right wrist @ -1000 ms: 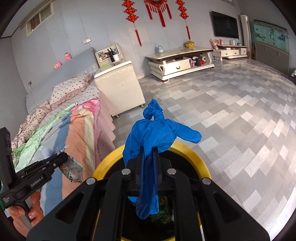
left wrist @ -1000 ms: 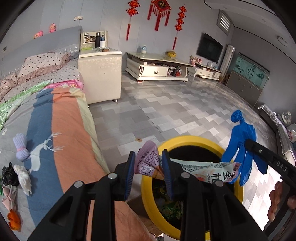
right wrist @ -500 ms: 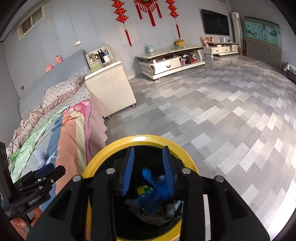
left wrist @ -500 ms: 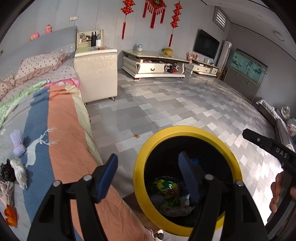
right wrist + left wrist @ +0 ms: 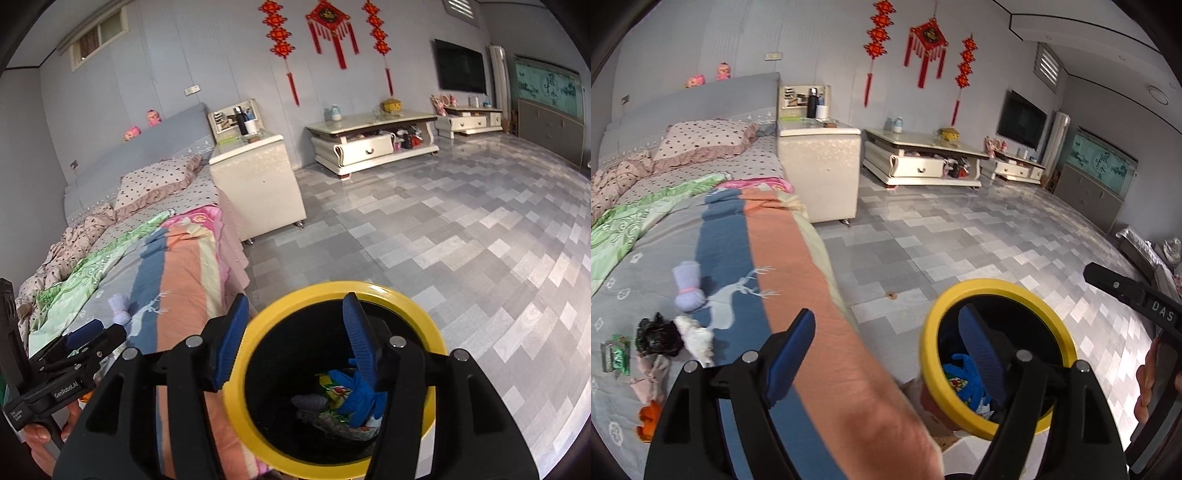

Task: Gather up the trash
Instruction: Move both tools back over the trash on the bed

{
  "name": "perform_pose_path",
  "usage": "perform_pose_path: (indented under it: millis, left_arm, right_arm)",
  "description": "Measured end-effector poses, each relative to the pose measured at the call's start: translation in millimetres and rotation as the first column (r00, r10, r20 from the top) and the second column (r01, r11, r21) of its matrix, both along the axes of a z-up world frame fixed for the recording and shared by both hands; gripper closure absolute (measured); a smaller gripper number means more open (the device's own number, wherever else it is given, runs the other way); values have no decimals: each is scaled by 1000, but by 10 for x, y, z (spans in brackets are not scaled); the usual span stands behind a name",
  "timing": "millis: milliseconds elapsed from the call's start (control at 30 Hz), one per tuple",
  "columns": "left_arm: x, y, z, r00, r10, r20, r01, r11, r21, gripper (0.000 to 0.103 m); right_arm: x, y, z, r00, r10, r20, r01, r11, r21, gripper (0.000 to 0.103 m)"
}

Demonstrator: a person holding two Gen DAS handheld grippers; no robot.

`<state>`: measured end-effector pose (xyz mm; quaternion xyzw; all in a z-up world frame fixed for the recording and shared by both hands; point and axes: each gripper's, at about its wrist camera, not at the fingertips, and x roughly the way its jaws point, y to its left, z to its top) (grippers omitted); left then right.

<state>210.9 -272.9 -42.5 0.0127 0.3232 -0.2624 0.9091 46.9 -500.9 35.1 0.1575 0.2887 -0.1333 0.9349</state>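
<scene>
The left gripper [image 5: 888,356] and right gripper [image 5: 295,334] have just been opening and stand empty, the blue rubber glove [image 5: 360,397] inside the round yellow-rimmed bin [image 5: 424,325]. Next, approach the bed's scraps [image 5: 661,338] low (jaws wide).
</scene>
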Motion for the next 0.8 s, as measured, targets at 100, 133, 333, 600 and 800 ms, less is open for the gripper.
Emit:
perform_pose_path:
  millis: [100,133,333,600,800]
  left_arm:
    - [-9,290,95,999,43,20,-43,999,-7,26]
    - [-9,406,130,998,60,27,-60,998,-9,25]
    - [16,1124,296,982,177,70,-177,984,5,25]
    - [76,2108,469,937,334,102,-338,941,22,24]
    - [121,2687,514,897,428,113,-435,900,42,24]
  right_arm:
    - [31,246,154,999,38,19,-38,999,-18,50]
    - [47,354,207,998,53,28,-53,998,-24,50]
    - [194,929,432,987,149,61,-147,988,-45,49]
    - [543,1762,596,957,282,70,-278,959,-61,49]
    - [849,2396,604,927,370,54,-366,928,-76,49]
